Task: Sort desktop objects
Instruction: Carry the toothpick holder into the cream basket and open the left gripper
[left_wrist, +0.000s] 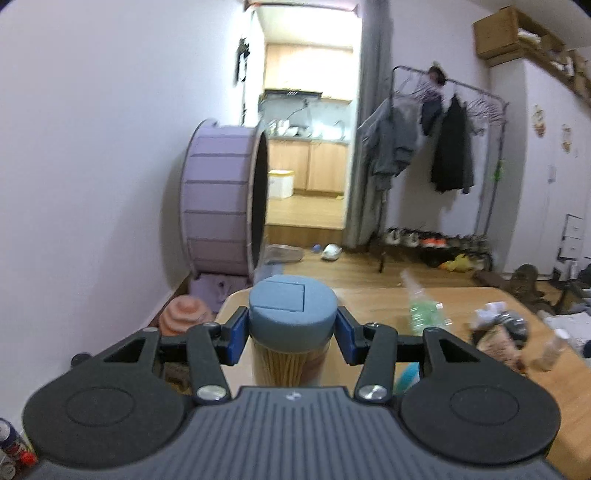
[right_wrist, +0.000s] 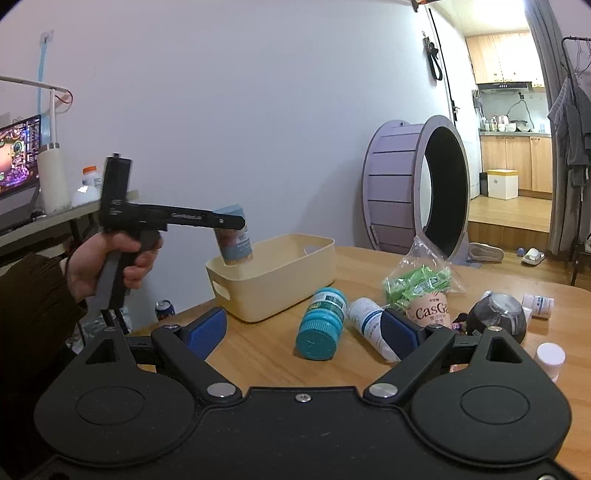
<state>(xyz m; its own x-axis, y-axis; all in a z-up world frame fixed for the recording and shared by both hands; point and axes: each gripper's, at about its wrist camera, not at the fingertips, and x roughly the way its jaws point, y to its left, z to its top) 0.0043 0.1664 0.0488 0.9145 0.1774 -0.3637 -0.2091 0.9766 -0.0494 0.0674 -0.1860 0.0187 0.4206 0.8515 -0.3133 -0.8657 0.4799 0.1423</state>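
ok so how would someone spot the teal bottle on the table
Start at the cream bin on the wooden table. Just right of it, near the front, the teal bottle lies on its side, ribbed cap toward the camera. The white bottle beside it is slimmer and pale.

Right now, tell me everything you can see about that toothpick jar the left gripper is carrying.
The toothpick jar is a clear plastic cylinder packed with pale wooden sticks, capped by a blue-grey flip lid and wrapped in a printed label. The left gripper clamps it at the lid. It hangs slightly tilted over the cream bin, its base near the rim.
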